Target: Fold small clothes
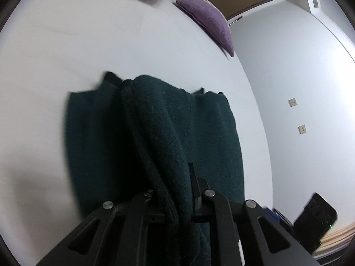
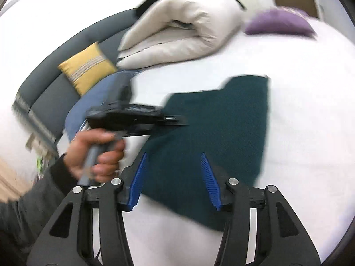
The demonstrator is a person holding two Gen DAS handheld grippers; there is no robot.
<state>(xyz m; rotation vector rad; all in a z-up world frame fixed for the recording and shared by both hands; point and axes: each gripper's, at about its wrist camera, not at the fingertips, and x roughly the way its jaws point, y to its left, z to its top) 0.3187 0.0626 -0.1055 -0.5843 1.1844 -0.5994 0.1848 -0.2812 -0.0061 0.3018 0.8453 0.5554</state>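
A dark green knitted garment (image 1: pixel 204 128) lies on the white bed sheet (image 1: pixel 66 44). My left gripper (image 1: pixel 177 201) is shut on a thick fold of its edge, which runs up between the black fingers. In the right wrist view the same garment (image 2: pixel 224 115) lies flat and blurred. There the left gripper (image 2: pixel 175 120), held by a hand (image 2: pixel 97 153), reaches its left edge. My right gripper (image 2: pixel 174 155) is open just above the garment's near part. Its blue pads (image 2: pixel 138 177) stand wide apart and press on nothing.
A purple cushion (image 1: pixel 210 20) lies at the bed's far edge, and a folded beige duvet (image 2: pixel 177 35) beside it. A yellow cushion (image 2: pixel 87 67) and a blue pillow (image 2: pixel 88 104) rest against a grey headboard (image 2: pixel 51 82). A black device (image 1: pixel 315 219) stands by the wall.
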